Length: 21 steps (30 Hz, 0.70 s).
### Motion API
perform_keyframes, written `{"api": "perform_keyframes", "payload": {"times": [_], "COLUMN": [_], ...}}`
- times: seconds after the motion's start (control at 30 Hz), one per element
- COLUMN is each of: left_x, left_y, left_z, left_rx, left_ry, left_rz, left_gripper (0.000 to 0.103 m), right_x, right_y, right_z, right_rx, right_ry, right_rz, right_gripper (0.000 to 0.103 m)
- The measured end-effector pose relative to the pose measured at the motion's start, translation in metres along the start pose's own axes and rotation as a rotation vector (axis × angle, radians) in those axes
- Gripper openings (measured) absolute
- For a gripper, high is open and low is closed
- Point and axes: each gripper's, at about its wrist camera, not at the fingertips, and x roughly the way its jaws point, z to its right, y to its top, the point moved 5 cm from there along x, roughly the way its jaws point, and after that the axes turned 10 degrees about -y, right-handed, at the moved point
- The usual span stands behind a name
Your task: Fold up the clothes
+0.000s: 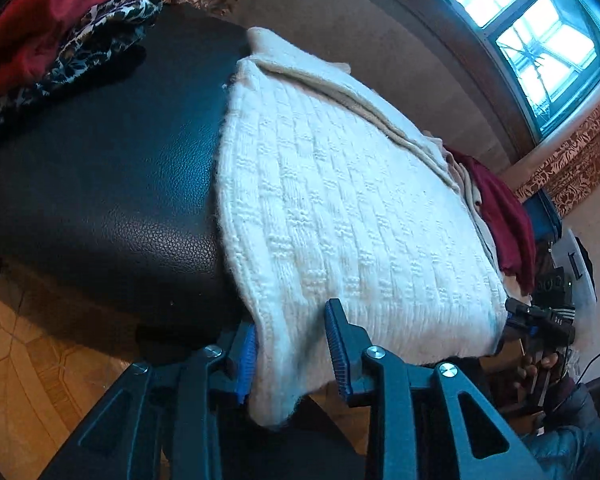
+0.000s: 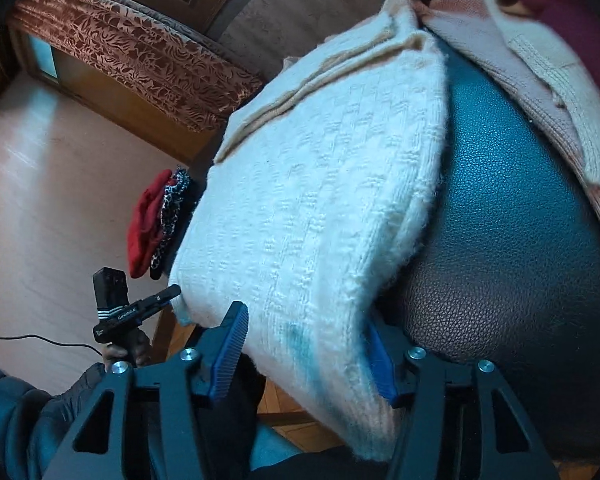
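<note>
White knit sweater (image 1: 340,208) lies across the black leather seat (image 1: 108,168), near hem hanging over the edge. My left gripper (image 1: 292,354) and right gripper (image 2: 306,356) straddle that hem — pads apart, not yet pinching. Close both evenly, then lift together — keep the hem taut.

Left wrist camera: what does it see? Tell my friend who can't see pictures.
A white knitted sweater lies on a black leather seat, its near hem hanging between the left gripper and its blue pads. Red and leopard-print clothes are piled at the far corner, under a window.
</note>
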Motion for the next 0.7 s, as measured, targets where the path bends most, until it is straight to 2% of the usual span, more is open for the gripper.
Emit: {"api": "perform_keyframes", "payload": {"times": [0.03, 0.1, 0.13, 0.2, 0.23, 0.4, 0.53, 0.7], "left_x": [0.0, -0.002, -0.003, -0.004, -0.005, -0.013, -0.03, -0.061], "left_y": [0.0, -0.001, -0.001, -0.003, -0.004, -0.011, -0.019, -0.018], "left_z": [-0.001, -0.001, 0.0, 0.001, 0.001, -0.004, 0.011, 0.031], "left_rx": [-0.002, 0.004, 0.003, 0.024, 0.036, 0.014, 0.04, 0.019], "left_ry": [0.013, 0.027, 0.022, 0.03, 0.032, 0.001, -0.092, -0.267], "left_rz": [-0.009, -0.023, -0.024, -0.02, -0.016, -0.057, -0.077, -0.057], "left_gripper": [0.017, 0.007, 0.007, 0.007, 0.007, 0.007, 0.005, 0.005], "right_x": [-0.001, 0.0, 0.0, -0.002, -0.002, -0.004, -0.005, -0.021], "right_y": [-0.001, -0.002, -0.002, -0.004, -0.005, -0.017, -0.027, -0.029], "right_z": [-0.001, -0.003, -0.003, -0.001, 0.002, -0.002, -0.012, -0.031], "right_rx": [-0.008, -0.018, -0.014, -0.008, 0.0, -0.003, 0.001, 0.078], "right_ry": [-0.007, -0.02, -0.032, -0.079, -0.093, -0.084, -0.021, 0.14], "right_rz": [-0.003, -0.002, 0.001, 0.009, 0.009, 0.01, -0.015, 0.006], "right_gripper": [0.058, 0.057, 0.053, 0.025, 0.016, 0.014, 0.014, 0.014]}}
